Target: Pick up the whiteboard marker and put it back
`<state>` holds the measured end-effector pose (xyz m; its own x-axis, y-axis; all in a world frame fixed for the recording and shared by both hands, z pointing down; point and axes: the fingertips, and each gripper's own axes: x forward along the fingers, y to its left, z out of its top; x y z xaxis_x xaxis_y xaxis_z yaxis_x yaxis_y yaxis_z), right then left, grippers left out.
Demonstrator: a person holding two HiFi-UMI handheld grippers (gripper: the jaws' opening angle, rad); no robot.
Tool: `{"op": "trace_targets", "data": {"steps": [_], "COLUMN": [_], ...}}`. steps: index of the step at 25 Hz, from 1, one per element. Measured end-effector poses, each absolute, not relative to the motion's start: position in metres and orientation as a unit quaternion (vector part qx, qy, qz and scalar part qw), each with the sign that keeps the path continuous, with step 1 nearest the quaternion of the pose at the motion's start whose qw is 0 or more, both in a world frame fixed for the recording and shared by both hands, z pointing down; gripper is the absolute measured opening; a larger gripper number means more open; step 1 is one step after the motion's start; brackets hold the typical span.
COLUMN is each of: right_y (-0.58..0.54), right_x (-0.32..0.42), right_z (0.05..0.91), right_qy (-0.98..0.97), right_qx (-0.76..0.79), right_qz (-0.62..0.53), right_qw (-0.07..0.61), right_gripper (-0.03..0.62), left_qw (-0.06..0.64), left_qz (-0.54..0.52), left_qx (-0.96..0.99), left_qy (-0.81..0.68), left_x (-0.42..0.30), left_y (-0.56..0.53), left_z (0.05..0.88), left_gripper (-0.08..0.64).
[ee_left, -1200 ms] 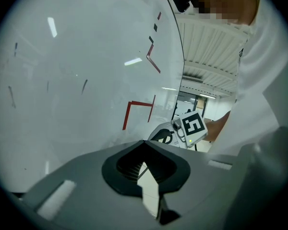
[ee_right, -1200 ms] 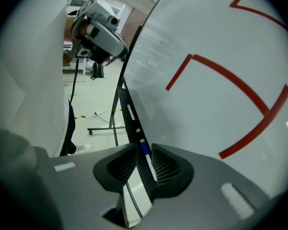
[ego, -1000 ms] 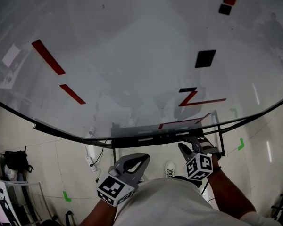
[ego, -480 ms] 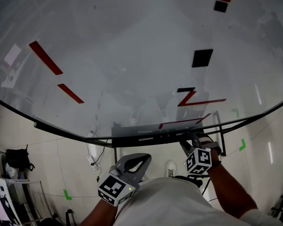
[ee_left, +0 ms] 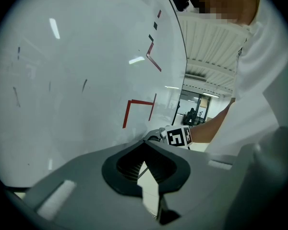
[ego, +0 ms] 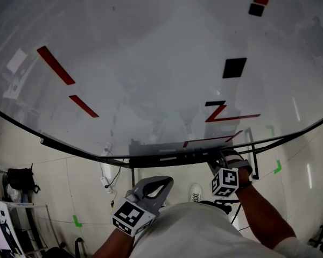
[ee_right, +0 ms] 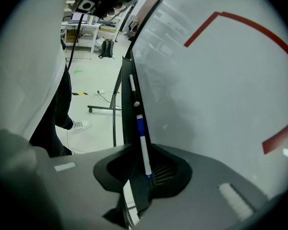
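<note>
the whiteboard marker (ee_right: 140, 126) is pinched at its near end by the right gripper (ee_right: 145, 150), aligned along the tray (ee_right: 126, 80) — it is best released only once seated flat there. the left gripper (ee_left: 145, 150) is pressed together, empty, well apart from the tray.

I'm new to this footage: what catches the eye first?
A big whiteboard fills the head view, marked with red strokes and black squares. At its bottom tray, the right gripper pinches a blue-and-white whiteboard marker; the left gripper hangs shut, empty, near the person's torso.
</note>
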<state>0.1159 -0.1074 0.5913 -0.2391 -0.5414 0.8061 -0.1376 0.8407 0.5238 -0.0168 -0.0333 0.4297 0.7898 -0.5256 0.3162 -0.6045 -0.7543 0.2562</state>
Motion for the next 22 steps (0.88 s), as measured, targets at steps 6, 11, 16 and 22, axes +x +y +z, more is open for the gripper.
{"op": "trace_targets", "data": {"steps": [6, 11, 16, 22], "right_y": [-0.112, -0.115, -0.116, -0.117], "right_x": [0.114, 0.108, 0.107, 0.108], "right_z": [0.595, 0.598, 0.603, 0.608], "right_qy": [-0.761, -0.758, -0.754, -0.739], "right_qx": [0.224, 0.216, 0.204, 0.196], "right_qz": [-0.175, -0.182, -0.187, -0.195], "right_qw": [0.583, 0.588, 0.597, 0.614], "right_gripper": [0.074, 0.069, 0.069, 0.042], "left_qw": [0.186, 0.197, 0.203, 0.202], "left_qz": [0.11, 0.108, 0.104, 0.105], "left_qx": [0.926, 0.923, 0.921, 0.921], "left_qy": [-0.311, -0.311, -0.315, -0.317], "left_x": [-0.022, -0.023, -0.026, -0.027], "left_y": [-0.033, -0.031, -0.032, -0.033], "left_z": [0.435, 0.435, 0.435, 0.436], "left_gripper": [0.017, 0.017, 0.017, 0.017]}}
